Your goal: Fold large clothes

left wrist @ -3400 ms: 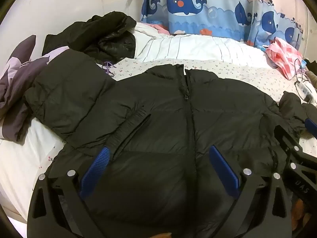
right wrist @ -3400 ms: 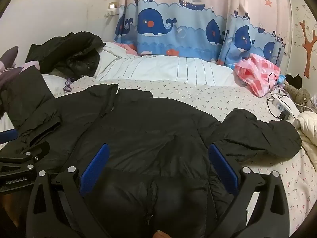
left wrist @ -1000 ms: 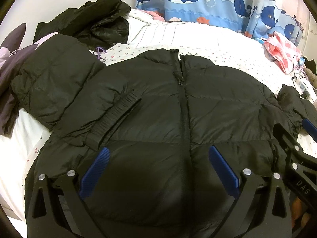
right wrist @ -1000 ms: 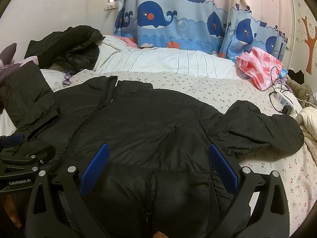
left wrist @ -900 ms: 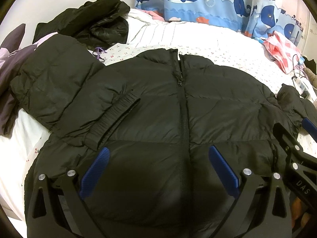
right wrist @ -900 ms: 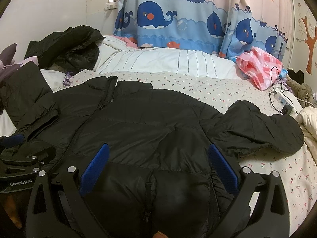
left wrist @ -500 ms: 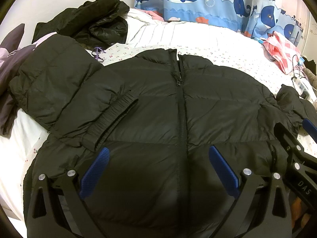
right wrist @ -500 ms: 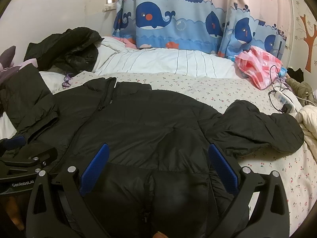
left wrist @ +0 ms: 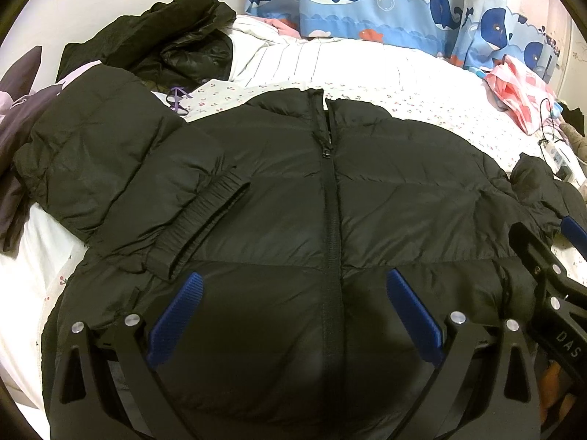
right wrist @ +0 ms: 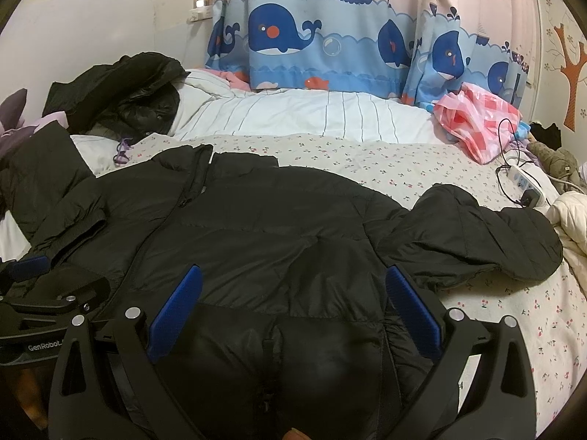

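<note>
A large black puffer jacket (left wrist: 330,212) lies face up and zipped on the bed, collar toward the curtain. Its left sleeve (left wrist: 121,168) is bent inward, the ribbed cuff (left wrist: 205,220) resting on the chest. Its right sleeve (right wrist: 473,234) lies stretched out to the right on the floral sheet. My left gripper (left wrist: 291,286) hovers open over the jacket's lower front, nothing between its blue pads. Open too, my right gripper (right wrist: 291,282) hangs over the hem beside it (left wrist: 543,271). The left gripper's body (right wrist: 44,293) shows at the right wrist view's left edge.
A second black jacket (left wrist: 165,44) is heaped at the back left by the wall. A pink checked bag (right wrist: 480,121) and a power strip with cables (right wrist: 524,183) lie at the right. A cream garment (right wrist: 568,216) sits at the far right edge. Whale curtains (right wrist: 330,47) hang behind the bed.
Both grippers have drifted slightly forward and up over the jacket; the view shows a little more of its lower front. The jacket has not moved and both grippers stay open.
</note>
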